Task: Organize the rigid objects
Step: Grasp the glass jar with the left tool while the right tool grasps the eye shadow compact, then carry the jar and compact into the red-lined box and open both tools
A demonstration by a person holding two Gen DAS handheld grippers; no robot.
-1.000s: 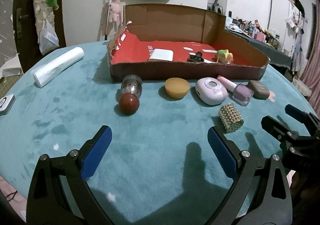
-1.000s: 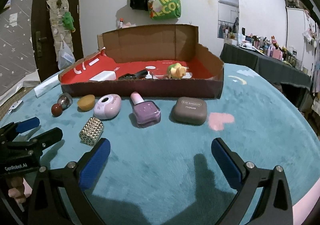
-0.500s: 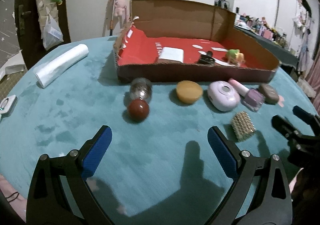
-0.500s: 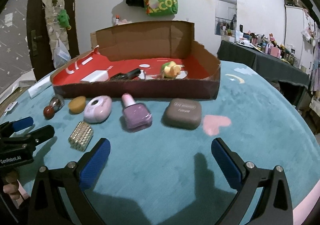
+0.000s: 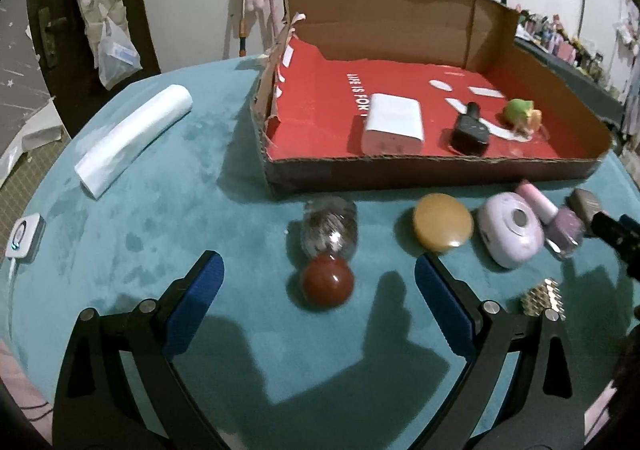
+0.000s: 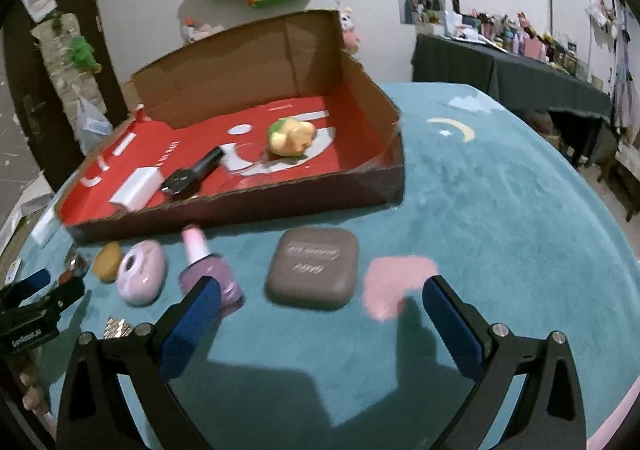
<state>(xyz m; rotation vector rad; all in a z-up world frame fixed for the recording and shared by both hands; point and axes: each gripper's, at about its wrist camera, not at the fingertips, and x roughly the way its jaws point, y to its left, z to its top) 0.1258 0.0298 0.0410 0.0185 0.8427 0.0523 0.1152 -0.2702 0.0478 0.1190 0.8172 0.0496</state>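
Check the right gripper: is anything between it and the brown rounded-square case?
Nothing visible. The open right gripper faces the brown rounded-square case across bare teal cloth; the purple nail polish bottle lies off to its left.

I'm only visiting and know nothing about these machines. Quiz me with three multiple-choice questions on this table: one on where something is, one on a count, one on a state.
1. Where is the white block?
A. Inside the cardboard box
B. On the teal cloth
C. Between the left gripper's fingers

2. How many loose items lie inside the box?
A. One
B. Three
C. Six

3. How does the right gripper stand?
A. Shut on the brown case
B. Shut and empty
C. Open, holding nothing

Answers:
1. A, it rests on the box's red floor.
2. B, the white block, a black item and a yellow-green toy.
3. C, its blue pads stand wide apart, with the brown case lying on the cloth ahead of them.
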